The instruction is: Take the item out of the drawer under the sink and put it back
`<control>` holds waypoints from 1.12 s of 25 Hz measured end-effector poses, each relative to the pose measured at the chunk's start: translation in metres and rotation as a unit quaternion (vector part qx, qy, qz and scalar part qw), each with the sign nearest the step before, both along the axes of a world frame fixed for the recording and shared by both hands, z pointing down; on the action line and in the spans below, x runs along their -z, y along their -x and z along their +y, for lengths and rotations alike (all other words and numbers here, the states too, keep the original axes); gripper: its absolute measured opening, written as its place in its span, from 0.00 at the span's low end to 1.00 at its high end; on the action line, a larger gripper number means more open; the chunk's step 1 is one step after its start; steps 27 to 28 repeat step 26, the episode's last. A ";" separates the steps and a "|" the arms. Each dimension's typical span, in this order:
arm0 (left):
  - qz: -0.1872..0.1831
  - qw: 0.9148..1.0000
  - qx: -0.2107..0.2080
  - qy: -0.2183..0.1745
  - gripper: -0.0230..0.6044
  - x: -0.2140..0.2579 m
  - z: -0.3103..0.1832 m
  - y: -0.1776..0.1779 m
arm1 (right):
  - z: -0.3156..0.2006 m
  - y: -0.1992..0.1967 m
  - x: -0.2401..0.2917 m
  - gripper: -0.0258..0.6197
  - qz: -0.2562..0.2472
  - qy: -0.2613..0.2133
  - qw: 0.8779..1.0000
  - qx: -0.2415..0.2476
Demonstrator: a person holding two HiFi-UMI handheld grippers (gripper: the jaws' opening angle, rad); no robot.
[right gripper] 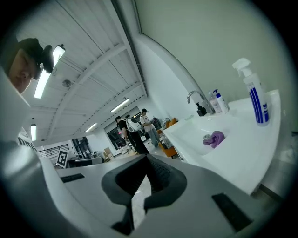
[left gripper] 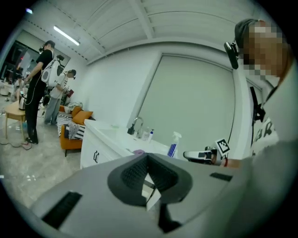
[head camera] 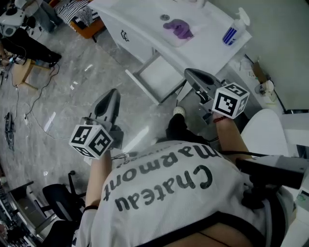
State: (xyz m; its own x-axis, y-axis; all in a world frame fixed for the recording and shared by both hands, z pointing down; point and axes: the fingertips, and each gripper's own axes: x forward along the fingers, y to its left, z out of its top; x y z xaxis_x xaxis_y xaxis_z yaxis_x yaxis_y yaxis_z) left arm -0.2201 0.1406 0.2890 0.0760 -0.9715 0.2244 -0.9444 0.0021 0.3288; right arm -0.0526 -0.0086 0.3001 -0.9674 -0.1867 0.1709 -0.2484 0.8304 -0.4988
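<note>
Item: not readable in any view. The drawer (head camera: 161,76) stands pulled out from under the counter (head camera: 145,29); its inside shows only as a pale flat surface, so whether the item lies in it can't be told. Neither pair of tongs has it.

Left gripper (head camera: 114,91): jaws together, nothing between the pads (left gripper: 148,155). It hangs over the floor (head camera: 72,82), lower-left of the drawer and well apart from it.

Right gripper (head camera: 189,73): jaws together too, tips meeting with nothing gripped (right gripper: 148,159). It sits just beside the drawer's right side, below the counter edge, not touching it.

In the head view the drawer lies between the two grippers, much nearer the right one. Each marker cube (head camera: 91,140) (head camera: 231,100) faces the camera.

Above the drawer, the sink (head camera: 159,14) holds a crumpled purple cloth (head camera: 179,29), also seen in the right gripper view (right gripper: 213,138). A spray bottle (head camera: 234,30) with blue stripes stands upright on the counter to the right of the sink (right gripper: 253,95). The faucet (right gripper: 195,99) is at the far end of the basin.

The left gripper view looks across at the counter and picks up the right gripper (left gripper: 199,155) beside it. Background: people (left gripper: 42,88) stand near an orange sofa (left gripper: 70,135).
</note>
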 end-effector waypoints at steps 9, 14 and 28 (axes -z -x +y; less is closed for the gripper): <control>0.008 0.999 -0.022 -0.025 0.05 0.006 0.028 -0.002 | 0.048 -0.005 0.007 0.06 0.022 -0.021 1.000 -0.009; 0.007 0.999 -0.028 -0.039 0.05 0.014 0.033 -0.001 | 0.051 -0.005 0.006 0.06 0.024 -0.025 0.999 -0.017; 0.008 0.998 -0.028 -0.048 0.05 0.019 0.043 0.003 | 0.059 -0.010 0.011 0.06 0.024 -0.043 0.999 -0.024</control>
